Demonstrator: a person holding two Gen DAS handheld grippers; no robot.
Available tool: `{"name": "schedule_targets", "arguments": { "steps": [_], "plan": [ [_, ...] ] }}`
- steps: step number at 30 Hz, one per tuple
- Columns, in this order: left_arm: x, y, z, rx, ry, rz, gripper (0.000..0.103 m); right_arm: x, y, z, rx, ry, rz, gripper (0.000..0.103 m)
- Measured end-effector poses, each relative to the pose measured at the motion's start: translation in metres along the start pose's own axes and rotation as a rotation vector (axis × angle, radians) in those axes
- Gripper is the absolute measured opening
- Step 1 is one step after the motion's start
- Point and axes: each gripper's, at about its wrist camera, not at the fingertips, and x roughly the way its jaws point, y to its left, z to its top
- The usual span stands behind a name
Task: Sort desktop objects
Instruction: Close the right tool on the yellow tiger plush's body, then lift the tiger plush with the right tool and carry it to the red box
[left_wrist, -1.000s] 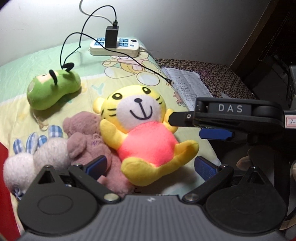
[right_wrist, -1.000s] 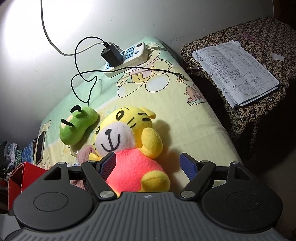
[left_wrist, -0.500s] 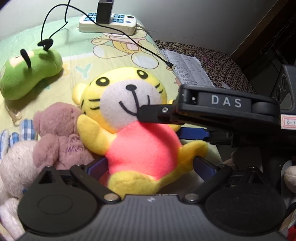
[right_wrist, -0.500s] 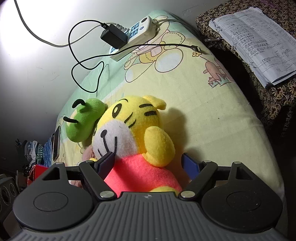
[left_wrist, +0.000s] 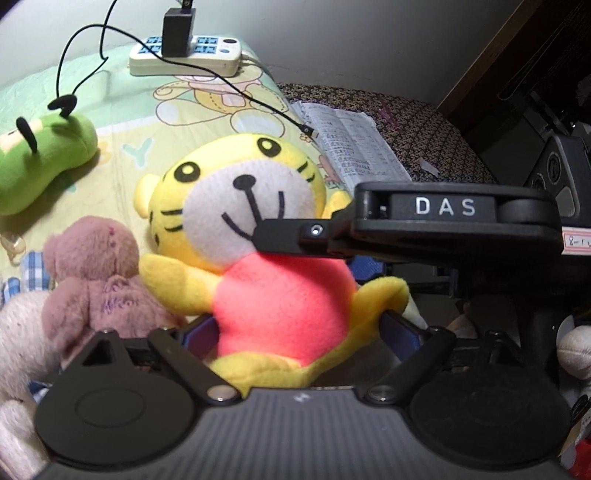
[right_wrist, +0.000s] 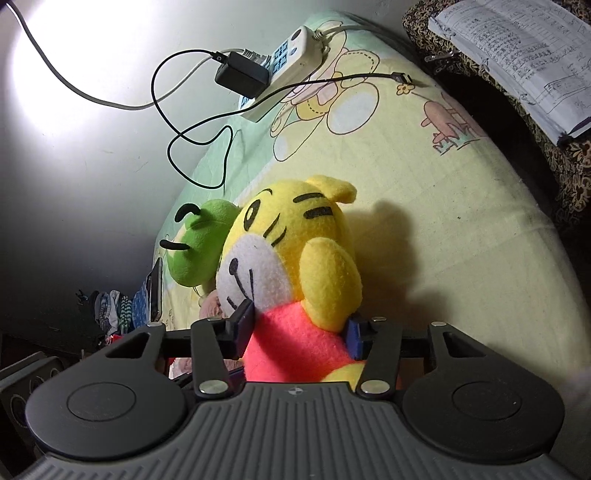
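Observation:
A yellow tiger plush in a pink shirt (left_wrist: 273, 280) sits on a cartoon-print bed sheet. My right gripper (right_wrist: 301, 328) is shut on its pink body (right_wrist: 295, 339), just under the raised arm; it enters the left wrist view from the right (left_wrist: 306, 236), under the tiger's chin. My left gripper (left_wrist: 295, 332) is open, its fingers on either side of the tiger's lower body. A mauve bear plush (left_wrist: 96, 273) and a white bunny plush (left_wrist: 18, 332) lie left of the tiger. A green plush (left_wrist: 40, 162) lies farther back left.
A white power strip (left_wrist: 184, 59) with a black charger and its trailing cable lies at the back of the bed by the wall. A stool with patterned cover holds a notebook (right_wrist: 517, 55) beside the bed's right edge. A phone (right_wrist: 155, 291) lies beyond the green plush.
My right gripper closed from open onto the tiger's pink body. My left gripper moved forward so its open fingers now straddle the tiger's lower body.

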Motion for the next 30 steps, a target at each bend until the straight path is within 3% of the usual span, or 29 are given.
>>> {"name": "schedule_targets", "arguments": {
  "steps": [7, 15, 24, 30],
  "plan": [
    [-0.045, -0.038, -0.011, 0.111, -0.102, 0.015, 0.093, -0.047, 0.007, -0.014, -0.003, -0.088, 0.054, 0.050],
    [-0.119, -0.033, -0.025, 0.102, -0.256, 0.080, 0.093, -0.078, 0.064, -0.030, -0.150, -0.179, 0.147, 0.050],
    [-0.198, 0.028, -0.057, 0.058, -0.360, 0.211, 0.093, -0.047, 0.145, -0.059, -0.260, -0.146, 0.264, 0.050],
    [-0.252, 0.097, -0.084, 0.040, -0.352, 0.303, 0.093, 0.001, 0.208, -0.099, -0.293, -0.097, 0.309, 0.050]
  ]
}}
